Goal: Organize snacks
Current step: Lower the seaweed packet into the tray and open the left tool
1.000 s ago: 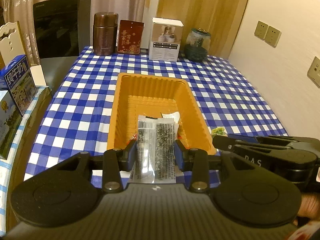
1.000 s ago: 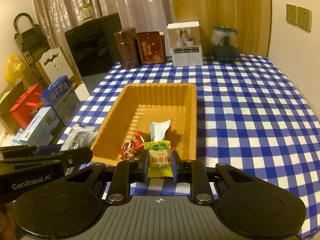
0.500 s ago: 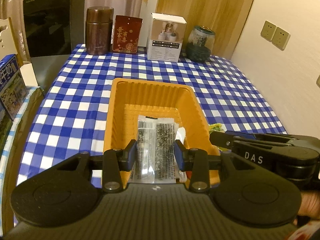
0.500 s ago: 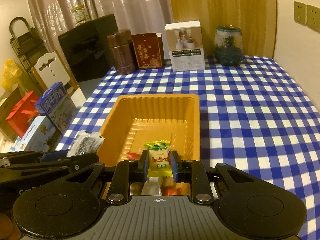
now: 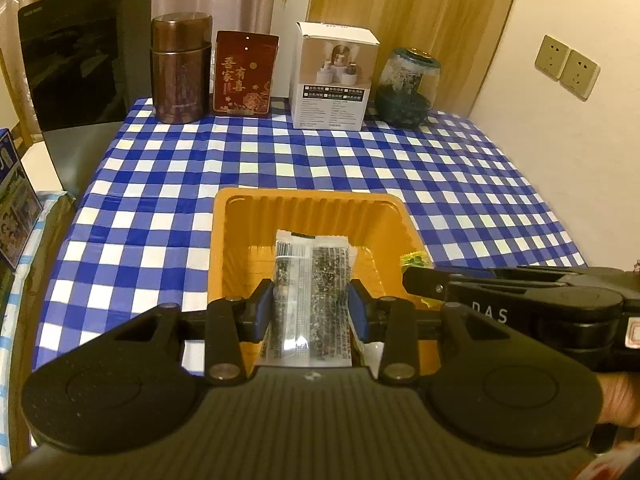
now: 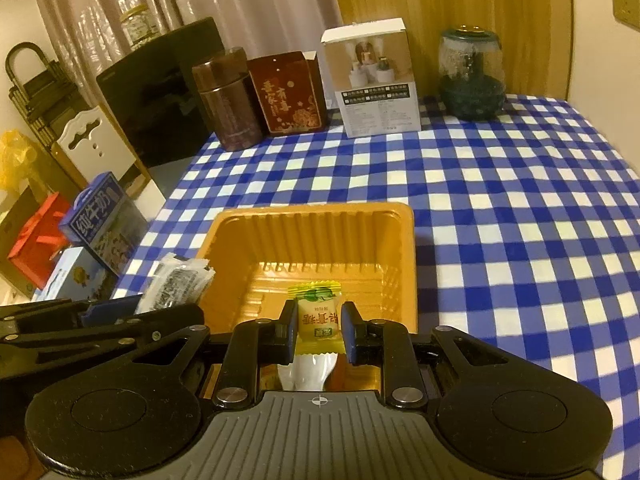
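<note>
Left hand-held gripper (image 5: 311, 307) clamps seaweed pack (image 5: 310, 300); right hand-held gripper (image 6: 318, 330) clamps candy (image 6: 318, 314), both over tray (image 6: 336, 236)

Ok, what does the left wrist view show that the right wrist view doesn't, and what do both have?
Only the left wrist view shows the double wall sockets and the left gripper closed on the seaweed snack packet. Only the right wrist view shows the red gift box, the white candy lying in the tray, and the right gripper closed on the yellow candy. Both show the orange tray, the brown canister and the white box.
</note>
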`<action>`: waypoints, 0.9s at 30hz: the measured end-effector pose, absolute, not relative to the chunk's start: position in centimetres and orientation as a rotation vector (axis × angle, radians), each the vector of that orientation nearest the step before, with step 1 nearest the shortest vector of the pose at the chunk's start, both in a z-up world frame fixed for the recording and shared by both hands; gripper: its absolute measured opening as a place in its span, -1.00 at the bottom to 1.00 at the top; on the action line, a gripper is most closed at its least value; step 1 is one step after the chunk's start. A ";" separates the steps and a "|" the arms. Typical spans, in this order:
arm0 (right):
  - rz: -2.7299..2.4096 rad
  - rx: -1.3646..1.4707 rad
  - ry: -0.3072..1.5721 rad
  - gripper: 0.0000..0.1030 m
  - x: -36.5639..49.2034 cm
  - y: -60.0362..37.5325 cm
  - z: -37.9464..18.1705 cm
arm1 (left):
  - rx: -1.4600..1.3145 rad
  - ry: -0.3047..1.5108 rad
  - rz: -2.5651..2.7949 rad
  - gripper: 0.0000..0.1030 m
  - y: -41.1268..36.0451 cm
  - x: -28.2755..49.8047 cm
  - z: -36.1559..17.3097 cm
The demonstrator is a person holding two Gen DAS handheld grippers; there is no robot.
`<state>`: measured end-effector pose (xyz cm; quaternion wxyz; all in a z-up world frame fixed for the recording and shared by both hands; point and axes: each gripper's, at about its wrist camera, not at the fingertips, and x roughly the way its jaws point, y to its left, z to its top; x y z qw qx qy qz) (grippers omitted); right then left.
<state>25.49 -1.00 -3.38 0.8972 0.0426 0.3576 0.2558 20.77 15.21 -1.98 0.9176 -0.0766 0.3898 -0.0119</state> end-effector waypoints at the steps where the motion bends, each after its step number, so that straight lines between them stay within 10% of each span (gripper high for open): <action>1: 0.529 0.087 0.741 -0.55 25.8 -0.9 -3.4 | -0.156 0.803 -0.024 -0.30 15.3 21.1 -2.1; 27: 0.515 0.123 0.773 -0.55 29.9 -0.5 -4.8 | -0.143 0.794 0.002 -0.17 15.9 24.5 -3.2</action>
